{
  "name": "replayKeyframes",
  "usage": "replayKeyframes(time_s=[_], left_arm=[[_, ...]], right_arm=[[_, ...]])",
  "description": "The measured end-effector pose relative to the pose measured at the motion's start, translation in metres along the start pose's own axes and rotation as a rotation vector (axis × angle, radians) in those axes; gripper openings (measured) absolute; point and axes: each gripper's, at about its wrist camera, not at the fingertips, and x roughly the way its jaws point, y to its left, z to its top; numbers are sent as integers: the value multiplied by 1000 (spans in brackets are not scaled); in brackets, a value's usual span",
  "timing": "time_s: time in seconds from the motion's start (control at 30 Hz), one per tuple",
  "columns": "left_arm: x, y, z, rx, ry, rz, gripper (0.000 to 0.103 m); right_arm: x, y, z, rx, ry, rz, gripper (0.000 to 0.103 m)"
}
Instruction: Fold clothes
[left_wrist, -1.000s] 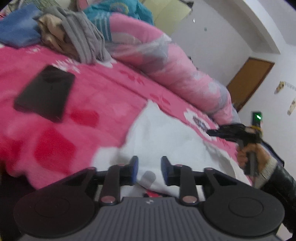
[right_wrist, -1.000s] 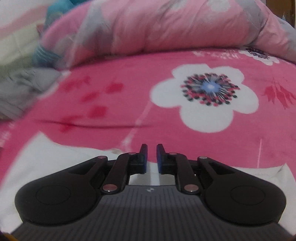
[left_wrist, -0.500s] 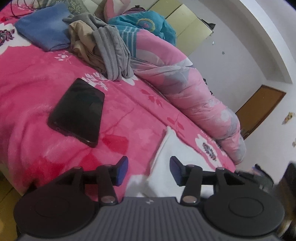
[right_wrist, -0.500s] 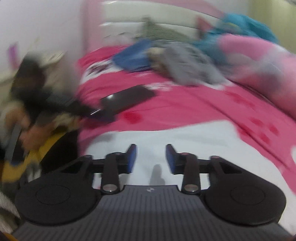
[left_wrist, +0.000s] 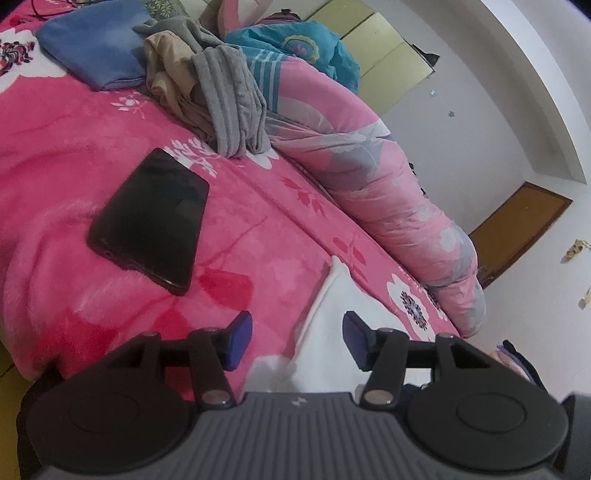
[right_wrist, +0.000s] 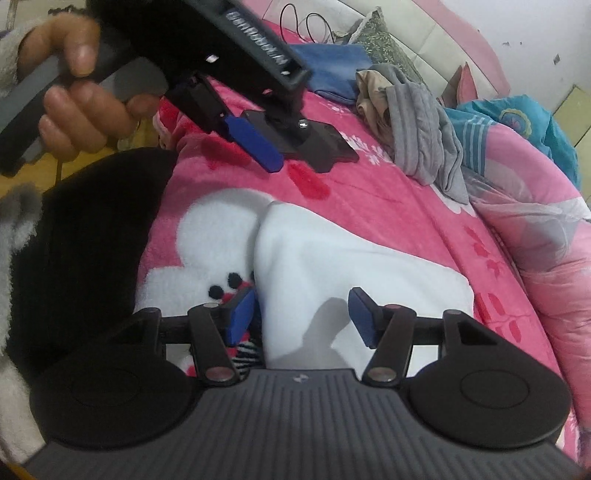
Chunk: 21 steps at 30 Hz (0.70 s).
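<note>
A folded white garment (right_wrist: 351, 266) lies on the pink flowered blanket (left_wrist: 74, 155). In the left wrist view only its near corner (left_wrist: 343, 306) shows. My left gripper (left_wrist: 297, 341) hovers over that corner, its jaws opening, with the cloth below them and nothing pinched. My right gripper (right_wrist: 303, 315) hangs over the garment's near edge, jaws also opening and gripping nothing. In the right wrist view a hand (right_wrist: 74, 96) holds the left gripper at the upper left, and one of its blue fingers (right_wrist: 255, 142) shows.
A black phone (left_wrist: 151, 218) lies on the blanket left of the garment. A pile of grey and tan clothes (left_wrist: 207, 85) and a folded blue cloth (left_wrist: 92, 48) sit further back. A rolled pink quilt (left_wrist: 369, 177) runs along the far side. A dark sleeve (right_wrist: 85, 240) is at the left.
Both grippers' jaws have spread wider. The right gripper has swung from the far flowered part of the blanket over to the white garment, rolling as it went. The left gripper shifted slightly.
</note>
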Motion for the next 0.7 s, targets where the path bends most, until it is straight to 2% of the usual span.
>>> replayKeyframes(time_s=[0.1,0.3,0.6,0.67,0.7], left_arm=[[0,-5,1,14,-4,13,54],[1,-19,1,60,-1,65,55],[-4,-36,-5,92,-11,175,75],[-6,-42,-5,97,-24,187,81],[-8,-45,-5,104,-35,190,90]], right_arm=[[4,5,1,-28,-8,-23,57],[-4,-1,-2,45,-36,-48,57],[-40,-20,-28,246,-124,-18,57],[-46,-25,-36,296,-146,-10,57],[-49,-28,-40,321,-157,-5,57]])
